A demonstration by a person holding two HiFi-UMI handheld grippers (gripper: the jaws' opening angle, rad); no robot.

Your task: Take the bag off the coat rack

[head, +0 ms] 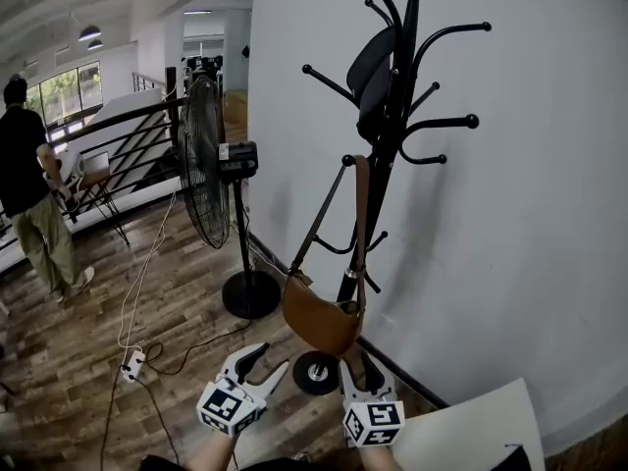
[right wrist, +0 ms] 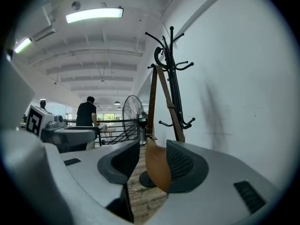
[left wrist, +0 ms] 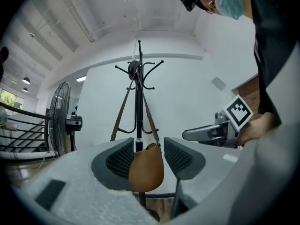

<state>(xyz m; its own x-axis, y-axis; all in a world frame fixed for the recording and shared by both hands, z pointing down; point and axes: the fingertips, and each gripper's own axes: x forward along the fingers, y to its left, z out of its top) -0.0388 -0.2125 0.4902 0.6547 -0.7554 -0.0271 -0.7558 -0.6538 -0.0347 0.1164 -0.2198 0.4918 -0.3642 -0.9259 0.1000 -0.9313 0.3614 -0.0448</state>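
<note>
left gripper (head: 270, 358): jaws wide apart, nothing in them
right gripper (head: 359, 366): jaws apart too, bag (head: 322, 320) bottom at the tips, not clamped

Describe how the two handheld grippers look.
Both the left gripper and right gripper have pale grey bodies, each carrying a white cube with black square markers. Their jaws are lined with dark, grid-textured pads.

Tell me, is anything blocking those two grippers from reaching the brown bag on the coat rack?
Nothing visible. The left gripper and right gripper, both open, sit just below the bag with no object between. Its strap hangs over a coat rack hook.
</note>
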